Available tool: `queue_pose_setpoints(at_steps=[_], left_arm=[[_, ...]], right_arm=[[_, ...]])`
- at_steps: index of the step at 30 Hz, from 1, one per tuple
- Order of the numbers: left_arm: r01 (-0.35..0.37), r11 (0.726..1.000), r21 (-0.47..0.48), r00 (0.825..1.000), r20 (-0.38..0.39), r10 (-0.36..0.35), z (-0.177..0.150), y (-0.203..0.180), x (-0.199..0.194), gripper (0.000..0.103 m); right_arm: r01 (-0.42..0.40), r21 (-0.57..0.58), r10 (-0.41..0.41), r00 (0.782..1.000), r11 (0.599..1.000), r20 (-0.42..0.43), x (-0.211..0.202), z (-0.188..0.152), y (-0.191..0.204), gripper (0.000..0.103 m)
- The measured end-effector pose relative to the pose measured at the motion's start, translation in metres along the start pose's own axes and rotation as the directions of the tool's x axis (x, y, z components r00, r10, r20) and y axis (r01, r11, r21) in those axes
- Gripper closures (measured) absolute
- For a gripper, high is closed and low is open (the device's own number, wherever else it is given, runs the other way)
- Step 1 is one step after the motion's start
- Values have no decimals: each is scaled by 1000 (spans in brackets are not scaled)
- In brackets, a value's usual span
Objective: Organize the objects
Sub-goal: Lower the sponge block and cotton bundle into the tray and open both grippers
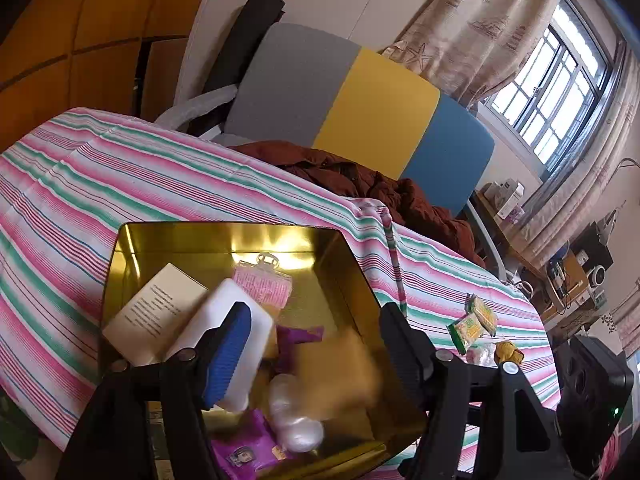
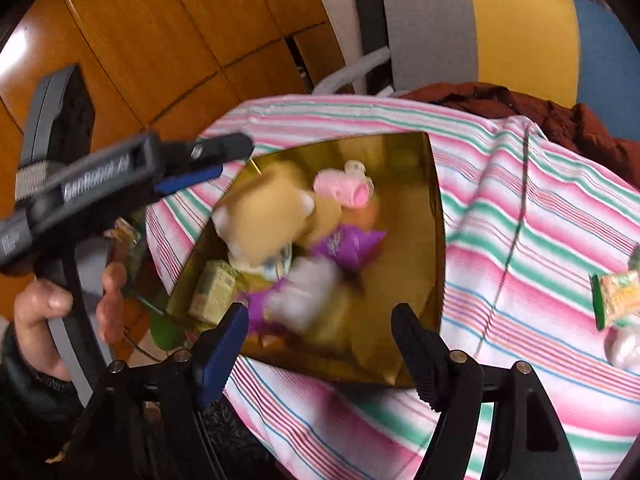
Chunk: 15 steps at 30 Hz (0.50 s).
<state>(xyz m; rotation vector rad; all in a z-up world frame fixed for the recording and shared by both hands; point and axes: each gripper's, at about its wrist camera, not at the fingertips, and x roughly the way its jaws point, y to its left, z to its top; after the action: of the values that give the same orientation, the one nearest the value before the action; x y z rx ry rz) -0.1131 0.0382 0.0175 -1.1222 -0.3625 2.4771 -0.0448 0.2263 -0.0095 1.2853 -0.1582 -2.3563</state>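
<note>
A gold metal tin (image 1: 132, 240) (image 2: 434, 184) sits on the striped tablecloth. It holds a white box (image 1: 154, 312), a white block (image 1: 224, 320), a pink hair roller (image 1: 264, 284) (image 2: 344, 188), purple packets (image 1: 244, 448) (image 2: 344, 246), clear wrapped items (image 1: 294, 416) and a blurred tan plush toy (image 1: 340, 372) (image 2: 264, 216). My left gripper (image 1: 316, 340) is open over the tin; it shows in the right wrist view (image 2: 224, 160) at the tin's left rim. My right gripper (image 2: 320, 328) is open and empty at the tin's near edge.
Green snack packets (image 1: 474, 324) (image 2: 616, 300), a small clear bag (image 1: 482, 354) and a yellow toy (image 1: 508, 354) lie on the cloth right of the tin. A rust-red jacket (image 1: 360, 180) lies on a grey, yellow and blue chair (image 1: 360, 104) behind the table.
</note>
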Motion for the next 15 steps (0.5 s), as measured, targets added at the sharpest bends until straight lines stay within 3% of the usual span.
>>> queue_pose_setpoints(at_steps=[4,9,15], left_arm=[[-47,998,42,998,31,45,-5,-6,-8,35],[-122,986,118,990,79,113,-17,-17,-24,35],[-193,972,134,977,116,178,-30,-22,-40,35]], right_arm=[[59,17,-59,998,998,-6,-4,-9,-3,28],[135,21,-136,989,991,57,-13,-11,0,27],[159,7,-159,982,987,101,-18,-8,11,22]])
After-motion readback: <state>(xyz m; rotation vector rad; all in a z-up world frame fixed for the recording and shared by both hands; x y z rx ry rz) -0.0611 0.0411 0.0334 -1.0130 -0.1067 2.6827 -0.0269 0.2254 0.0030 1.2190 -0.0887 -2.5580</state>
